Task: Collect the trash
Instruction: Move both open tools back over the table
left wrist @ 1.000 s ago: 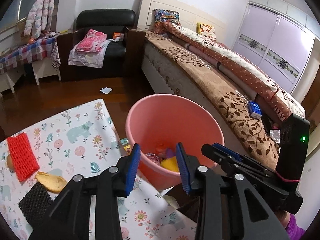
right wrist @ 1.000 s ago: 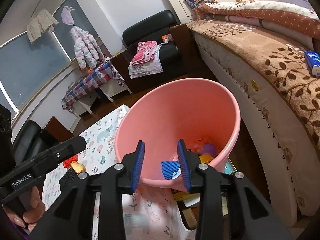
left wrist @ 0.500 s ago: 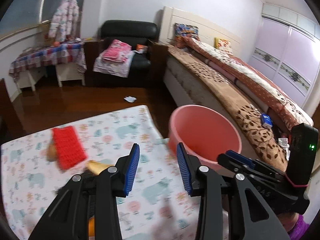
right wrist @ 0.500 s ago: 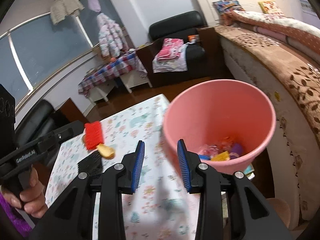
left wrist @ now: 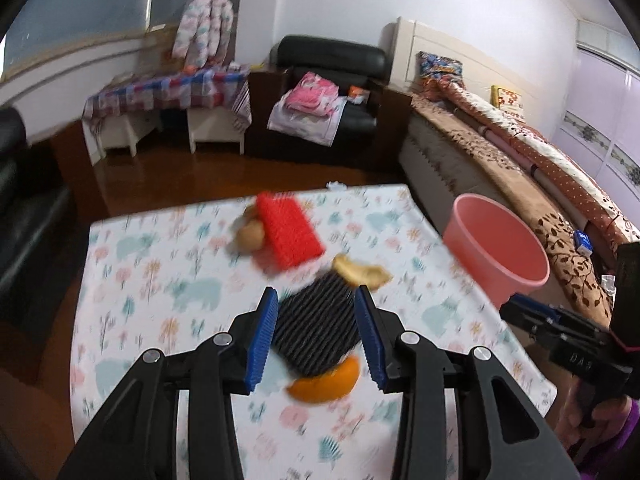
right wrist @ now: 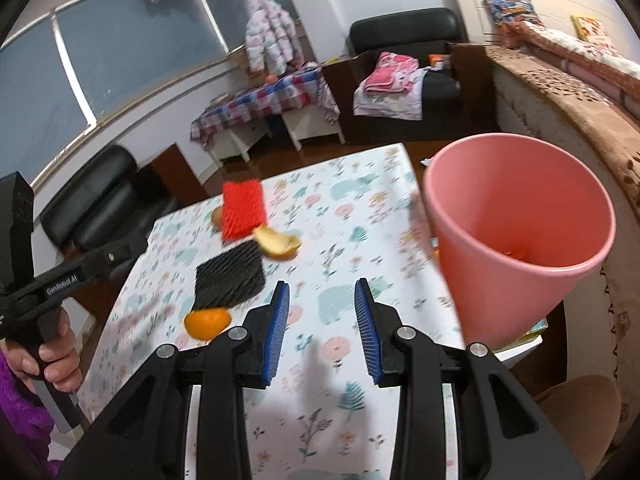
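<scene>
On the floral tablecloth lie a black foam net, a red foam net, an orange peel, a yellowish peel and a brown scrap. My left gripper hovers over the black net with its jaws opening; the pads touch nothing. My right gripper stands open over bare cloth, right of the black net and the orange peel. The pink bucket stands off the table's right edge with some trash at its bottom.
A bed runs along the right behind the bucket. A black armchair with clothes and small covered tables stand at the back. A black sofa is left of the table. A brown stool sits near right.
Both grippers have swung left, away from the bucket and over the table. The left one now hangs above the black net, its jaws a little wider than before.
</scene>
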### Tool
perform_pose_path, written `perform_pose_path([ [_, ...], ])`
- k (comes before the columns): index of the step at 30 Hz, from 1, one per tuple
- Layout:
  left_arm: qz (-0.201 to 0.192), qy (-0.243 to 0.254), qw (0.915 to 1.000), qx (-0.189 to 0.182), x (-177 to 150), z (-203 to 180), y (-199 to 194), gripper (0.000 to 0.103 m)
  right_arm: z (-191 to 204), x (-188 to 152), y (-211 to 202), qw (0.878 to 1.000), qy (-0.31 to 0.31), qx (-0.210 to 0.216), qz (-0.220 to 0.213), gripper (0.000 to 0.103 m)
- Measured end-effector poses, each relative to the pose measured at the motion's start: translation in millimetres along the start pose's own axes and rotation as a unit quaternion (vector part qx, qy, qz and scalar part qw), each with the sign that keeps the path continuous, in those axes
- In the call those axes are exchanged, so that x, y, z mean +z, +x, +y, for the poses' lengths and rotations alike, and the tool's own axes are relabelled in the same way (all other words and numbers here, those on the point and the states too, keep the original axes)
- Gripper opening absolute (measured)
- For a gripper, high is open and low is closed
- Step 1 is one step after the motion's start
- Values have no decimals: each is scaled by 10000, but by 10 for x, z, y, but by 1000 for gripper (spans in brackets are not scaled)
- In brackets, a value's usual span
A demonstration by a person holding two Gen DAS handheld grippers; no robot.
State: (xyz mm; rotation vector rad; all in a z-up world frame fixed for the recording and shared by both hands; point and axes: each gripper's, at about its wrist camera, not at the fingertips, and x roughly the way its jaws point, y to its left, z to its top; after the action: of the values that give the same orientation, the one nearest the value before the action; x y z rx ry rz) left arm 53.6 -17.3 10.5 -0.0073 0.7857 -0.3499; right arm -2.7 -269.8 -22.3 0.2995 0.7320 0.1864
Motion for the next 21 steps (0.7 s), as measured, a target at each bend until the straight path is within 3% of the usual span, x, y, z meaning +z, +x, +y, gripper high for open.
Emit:
perform_pose_path([
  [6, 307, -44, 9995, -66, -323, 135, 96, 39, 189, -84, 122, 9995, -168, 108, 253, 35],
  [17, 346, -175, 9992, -96, -439, 377, 103, 39, 739, -183, 506, 9855, -498, 1208, 1085, 35],
  [21, 302, -296, 9991, 5, -488, 484, 93, 39, 913, -197, 701, 9815, -570, 1180, 1397, 38],
])
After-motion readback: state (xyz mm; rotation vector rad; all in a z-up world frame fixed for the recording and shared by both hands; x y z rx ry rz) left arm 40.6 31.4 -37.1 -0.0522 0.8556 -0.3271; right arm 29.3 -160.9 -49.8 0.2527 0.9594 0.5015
